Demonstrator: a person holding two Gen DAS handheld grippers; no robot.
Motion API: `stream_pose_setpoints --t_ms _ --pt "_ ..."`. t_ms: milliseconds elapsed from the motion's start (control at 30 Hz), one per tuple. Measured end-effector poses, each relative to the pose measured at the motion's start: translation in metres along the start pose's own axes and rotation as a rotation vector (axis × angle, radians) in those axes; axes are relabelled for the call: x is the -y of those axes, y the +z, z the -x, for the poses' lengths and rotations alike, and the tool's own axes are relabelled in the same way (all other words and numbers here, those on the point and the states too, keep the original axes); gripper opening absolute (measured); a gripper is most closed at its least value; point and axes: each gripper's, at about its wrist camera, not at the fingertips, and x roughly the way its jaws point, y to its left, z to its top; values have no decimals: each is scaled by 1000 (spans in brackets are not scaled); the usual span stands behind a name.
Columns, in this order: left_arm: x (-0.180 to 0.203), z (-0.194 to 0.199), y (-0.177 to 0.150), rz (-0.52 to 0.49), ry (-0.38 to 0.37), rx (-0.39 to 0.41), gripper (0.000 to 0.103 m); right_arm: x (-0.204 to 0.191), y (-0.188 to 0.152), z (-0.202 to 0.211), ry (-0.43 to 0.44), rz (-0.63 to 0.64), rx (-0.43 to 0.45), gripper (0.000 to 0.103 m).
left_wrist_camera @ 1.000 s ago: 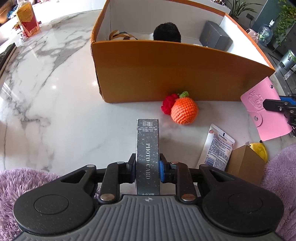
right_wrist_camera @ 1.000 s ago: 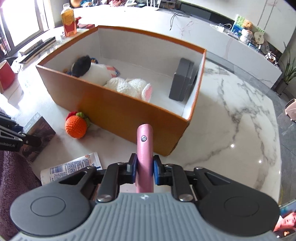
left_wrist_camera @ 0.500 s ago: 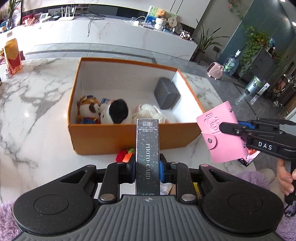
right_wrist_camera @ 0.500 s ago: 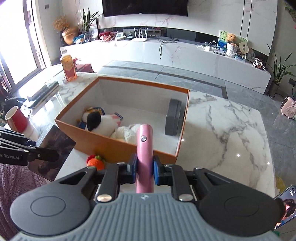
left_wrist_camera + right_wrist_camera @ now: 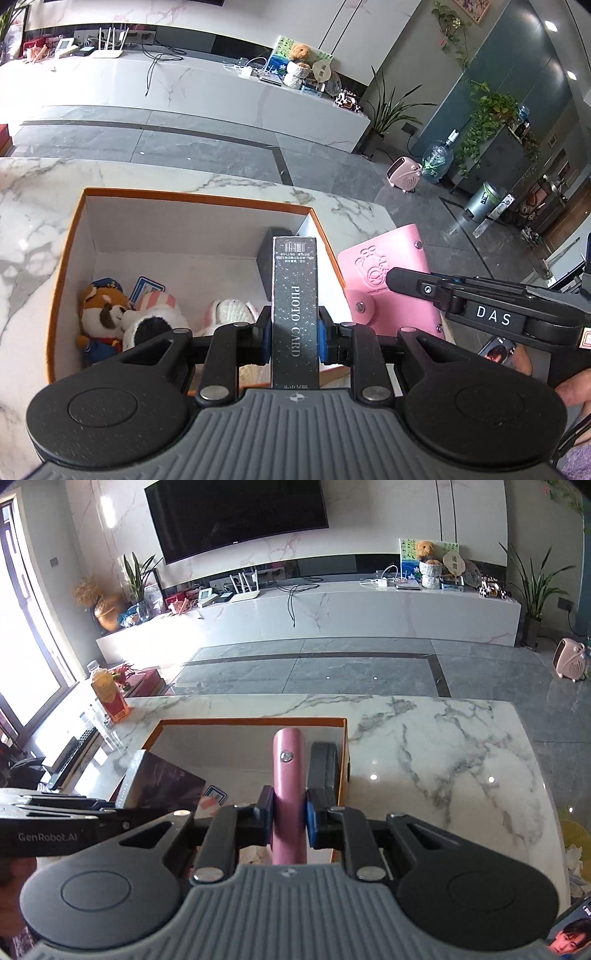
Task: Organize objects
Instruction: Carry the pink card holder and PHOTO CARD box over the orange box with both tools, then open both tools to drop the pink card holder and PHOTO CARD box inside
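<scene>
Over the marble counter (image 5: pixel 424 738), I am holding both tools above the orange box (image 5: pixel 66 266). My left gripper (image 5: pixel 294 334) is pinching the dark photo card box (image 5: pixel 294 295) upright over the box's near wall. My right gripper (image 5: pixel 289 818) is pressing tight on the pink card holder (image 5: pixel 289 775), which is hanging just right of the box's right wall. Inside, plush toys (image 5: pixel 122 317) are lying at the near left and a grey case (image 5: pixel 267 254) is leaning in the far right corner.

Dark photo-card box (image 5: pixel 294 295) and pink wallet (image 5: pixel 388 284), both aloft over orange box (image 5: pixel 66 258).
</scene>
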Motion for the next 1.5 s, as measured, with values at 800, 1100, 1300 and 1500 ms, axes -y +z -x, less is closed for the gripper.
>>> stream_pose_setpoints --t_ms 800,1100,1300,1500 --pt "-24 -115 -22 170 -19 -174 26 15 -7 -83 -134 -114 -137 20" --pt "-20 -117 -26 172 -5 -186 26 7 -6 -85 -174 -63 -142 22" --pt "-12 -121 -23 155 43 -199 26 5 -8 -74 -186 -68 -80 44" --pt "-5 -123 -24 130 75 -205 26 10 -16 -60 -230 -130 30 44"
